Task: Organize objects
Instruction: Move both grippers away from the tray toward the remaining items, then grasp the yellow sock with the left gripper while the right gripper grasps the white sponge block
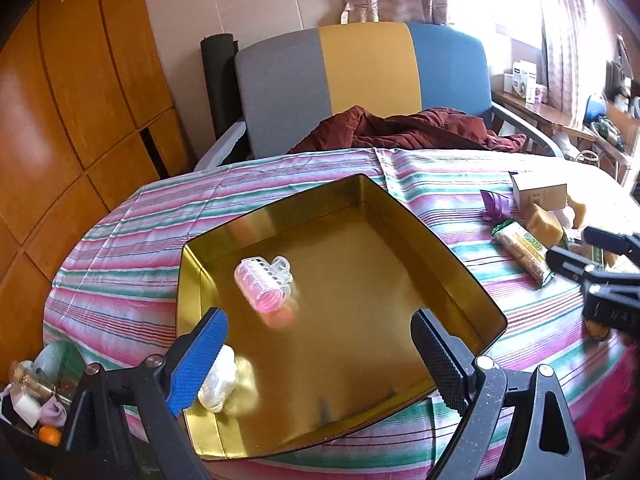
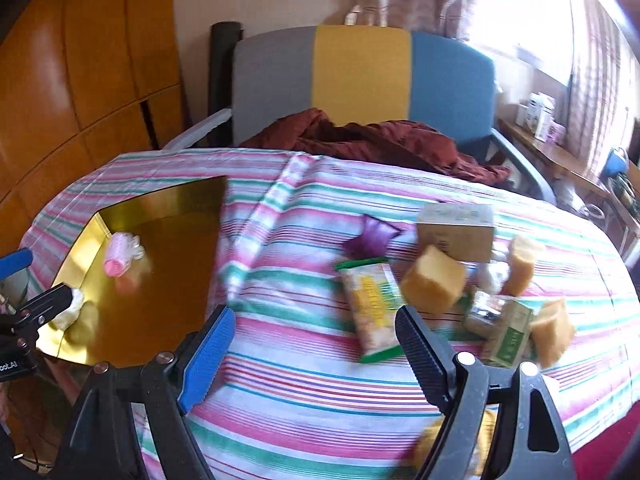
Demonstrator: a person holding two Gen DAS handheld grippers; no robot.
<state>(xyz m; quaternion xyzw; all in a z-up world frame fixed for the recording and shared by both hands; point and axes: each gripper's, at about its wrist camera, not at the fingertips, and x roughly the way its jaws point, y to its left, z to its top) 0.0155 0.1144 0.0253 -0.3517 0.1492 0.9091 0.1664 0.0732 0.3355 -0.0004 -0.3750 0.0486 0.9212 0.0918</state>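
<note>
A gold tin tray lies on the striped tablecloth. In it are a pink hair roller and a white pearly lump. My left gripper hovers open over the tray's near side, nothing between its fingers. My right gripper stands open above the cloth, just short of a green-edged snack packet. Beyond it lie yellow sponge blocks, a cardboard box, a purple wrapper and a green packet.
A grey, yellow and blue chair with a dark red garment stands behind the table. Wooden cabinets fill the left. A basket of small items sits low left. A cluttered shelf runs at right.
</note>
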